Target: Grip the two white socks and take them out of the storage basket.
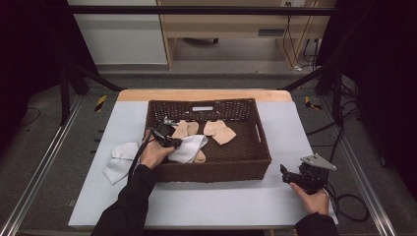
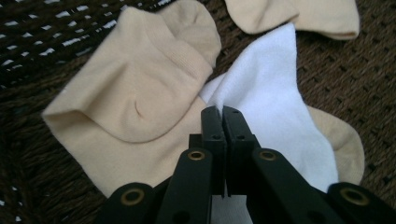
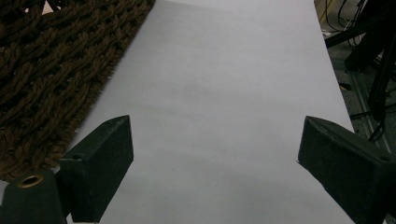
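A dark brown wicker basket sits in the middle of the white table. In it lie two beige socks and a white sock. My left gripper is inside the basket at its left side, shut on the white sock. In the left gripper view the jaws are pressed together at the white sock's edge, which overlaps a beige sock. My right gripper rests open on the table by the basket's front right corner, nothing between its jaws.
Another white sock lies on the table left of the basket. The basket's woven wall is close to the right gripper's left. Bare white table stretches ahead of it. Metal rails and cables run beside the table.
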`<action>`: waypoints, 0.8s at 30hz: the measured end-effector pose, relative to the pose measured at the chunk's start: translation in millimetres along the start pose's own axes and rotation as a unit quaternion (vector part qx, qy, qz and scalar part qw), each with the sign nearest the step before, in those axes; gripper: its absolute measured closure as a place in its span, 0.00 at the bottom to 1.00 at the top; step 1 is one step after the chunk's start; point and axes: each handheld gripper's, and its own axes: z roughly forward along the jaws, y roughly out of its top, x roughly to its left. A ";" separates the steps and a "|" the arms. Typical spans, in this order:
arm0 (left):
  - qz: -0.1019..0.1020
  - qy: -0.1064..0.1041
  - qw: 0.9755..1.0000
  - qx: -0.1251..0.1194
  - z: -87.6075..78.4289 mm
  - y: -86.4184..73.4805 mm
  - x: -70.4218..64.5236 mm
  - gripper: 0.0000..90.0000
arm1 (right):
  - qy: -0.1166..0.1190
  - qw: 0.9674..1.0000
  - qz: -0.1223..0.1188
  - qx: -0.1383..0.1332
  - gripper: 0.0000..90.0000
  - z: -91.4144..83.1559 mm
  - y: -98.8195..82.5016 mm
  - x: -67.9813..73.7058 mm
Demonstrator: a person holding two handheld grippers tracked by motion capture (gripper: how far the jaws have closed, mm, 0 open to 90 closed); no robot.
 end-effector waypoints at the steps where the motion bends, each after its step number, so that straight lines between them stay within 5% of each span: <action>1: 0.002 0.003 1.000 -0.006 -1.7 0.6 0.1 0.98 | 0.000 1.000 0.000 0.000 0.12 0.0 0.0 0.0; 5: 0.000 0.000 0.999 -0.048 -10.5 1.6 0.7 0.98 | 0.000 1.000 0.002 -0.002 0.12 -0.4 0.2 -0.3; 10: -0.001 -0.005 0.994 -0.105 -21.8 4.1 -0.9 0.98 | 0.000 1.000 0.001 -0.001 0.12 -0.2 0.2 -0.2; 24: 0.001 -0.015 0.973 -0.229 -63.8 9.3 -3.1 0.98 | -0.001 1.000 0.002 -0.001 0.12 -0.1 0.3 -0.2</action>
